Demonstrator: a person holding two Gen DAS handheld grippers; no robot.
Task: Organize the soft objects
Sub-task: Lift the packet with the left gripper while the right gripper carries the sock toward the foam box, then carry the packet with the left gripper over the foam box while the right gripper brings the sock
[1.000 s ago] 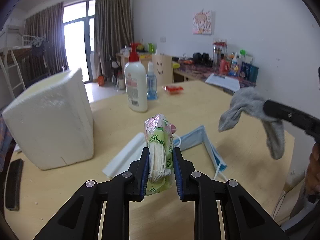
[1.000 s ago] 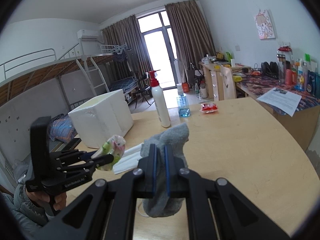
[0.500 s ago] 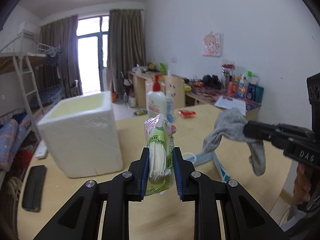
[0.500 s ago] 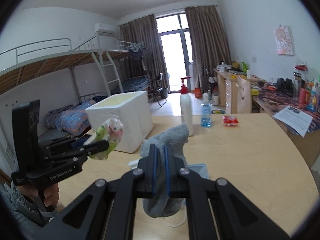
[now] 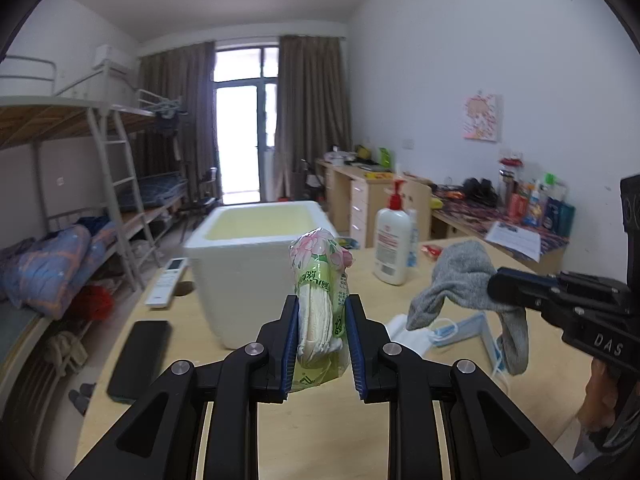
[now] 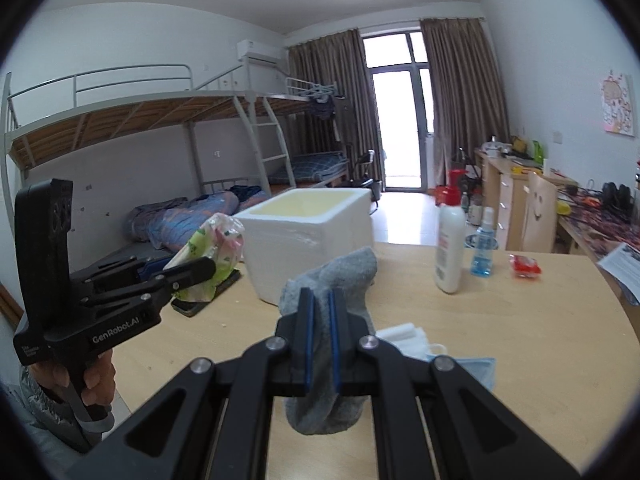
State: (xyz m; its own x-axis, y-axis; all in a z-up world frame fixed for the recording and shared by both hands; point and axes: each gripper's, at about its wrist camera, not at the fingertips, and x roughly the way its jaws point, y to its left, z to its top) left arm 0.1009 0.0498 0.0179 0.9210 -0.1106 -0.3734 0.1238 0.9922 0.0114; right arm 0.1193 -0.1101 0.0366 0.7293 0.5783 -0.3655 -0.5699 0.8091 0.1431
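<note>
sock: plain grey | plastic packet: light green with pink flowers, white contents | foam box: white, pale yellow inside | face masks: light blue and white | lotion bottle: white, red pump | gripper pads: blue (bodies black) | table: light wood

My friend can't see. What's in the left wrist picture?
The left gripper pinches a green-and-pink plastic packet above a wooden table. Behind it stands an open white foam box; the right gripper holds a grey sock.
</note>
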